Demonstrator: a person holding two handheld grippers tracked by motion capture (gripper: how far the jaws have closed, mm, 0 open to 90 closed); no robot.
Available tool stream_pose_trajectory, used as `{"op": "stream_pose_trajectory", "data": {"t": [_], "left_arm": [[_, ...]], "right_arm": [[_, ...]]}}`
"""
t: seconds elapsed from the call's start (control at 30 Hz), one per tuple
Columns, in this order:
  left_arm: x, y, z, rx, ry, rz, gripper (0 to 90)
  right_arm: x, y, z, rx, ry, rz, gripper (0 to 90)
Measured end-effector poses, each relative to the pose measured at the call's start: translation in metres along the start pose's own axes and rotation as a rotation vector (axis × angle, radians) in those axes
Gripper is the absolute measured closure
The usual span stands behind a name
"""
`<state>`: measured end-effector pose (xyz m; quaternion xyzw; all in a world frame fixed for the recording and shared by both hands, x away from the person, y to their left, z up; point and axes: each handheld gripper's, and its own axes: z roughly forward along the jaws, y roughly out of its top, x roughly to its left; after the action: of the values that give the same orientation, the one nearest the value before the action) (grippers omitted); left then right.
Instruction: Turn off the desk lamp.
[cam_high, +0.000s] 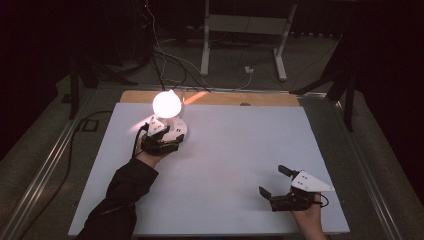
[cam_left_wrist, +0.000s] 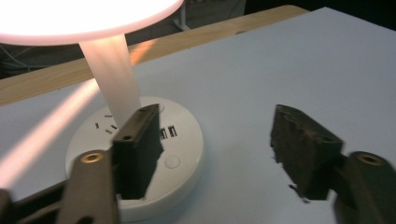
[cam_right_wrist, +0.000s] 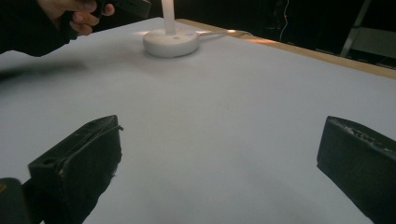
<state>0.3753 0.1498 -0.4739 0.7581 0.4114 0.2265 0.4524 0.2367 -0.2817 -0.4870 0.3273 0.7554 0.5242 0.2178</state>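
A small white desk lamp stands lit at the back left of the white board (cam_high: 235, 150); its glowing shade (cam_high: 166, 103) sits on a stem (cam_left_wrist: 114, 79) above a round white base (cam_left_wrist: 187, 154). The base carries a round button (cam_left_wrist: 172, 161) and two USB ports (cam_left_wrist: 168, 132). My left gripper (cam_high: 169, 136) is open at the base, one finger (cam_left_wrist: 137, 149) over the base's near side and the other over bare board, with nothing held. My right gripper (cam_high: 272, 180) rests open and empty at the board's front right, far from the lamp base (cam_right_wrist: 170, 42).
A wooden strip (cam_high: 235, 98) runs along the board's far edge, where the lamp's cable trails off. Beyond the table the floor holds cables (cam_high: 165, 60) and a white desk frame (cam_high: 245, 30). The person's left hand (cam_right_wrist: 74, 14) holds the left gripper beside the lamp.
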Motion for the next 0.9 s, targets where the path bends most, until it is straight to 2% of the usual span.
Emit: {"op": "stream_pose_trajectory", "data": {"t": [0.1, 0.2, 0.33, 0.43, 0.5, 0.6, 0.7, 0.9], "left_arm": [[0.003, -0.002, 0.003, 0.0, 0.003, -0.016, 49.7], [0.004, -0.003, 0.006, 0.002, 0.012, -0.01, 58.6], [0.006, -0.005, 0.012, 0.021, 0.05, -0.007, 67.9], [0.007, -0.006, 0.015, 0.034, 0.06, 0.008, 72.9], [0.009, -0.007, 0.017, 0.039, 0.059, 0.003, 76.2], [0.011, -0.009, 0.021, 0.051, 0.061, 0.019, 85.4], [0.013, -0.009, 0.022, 0.05, 0.053, 0.005, 90.0], [0.018, -0.013, 0.03, 0.08, 0.055, -0.006, 90.0]], "right_arm": [[0.0, 0.0, 0.0, -0.001, 0.0, 0.001, 0.0], [0.0, 0.0, 0.0, -0.001, 0.0, 0.0, 0.0], [0.0, 0.0, 0.0, 0.003, -0.001, 0.002, 0.0], [0.0, 0.0, 0.0, 0.001, -0.003, 0.0, 0.0], [0.0, 0.0, 0.0, 0.002, -0.002, 0.001, 0.0], [0.0, 0.0, 0.0, 0.002, -0.001, -0.001, 0.0], [0.0, 0.0, 0.0, 0.001, -0.001, 0.002, 0.0], [0.0, -0.001, 0.0, 0.002, -0.001, 0.0, 0.0]]}}
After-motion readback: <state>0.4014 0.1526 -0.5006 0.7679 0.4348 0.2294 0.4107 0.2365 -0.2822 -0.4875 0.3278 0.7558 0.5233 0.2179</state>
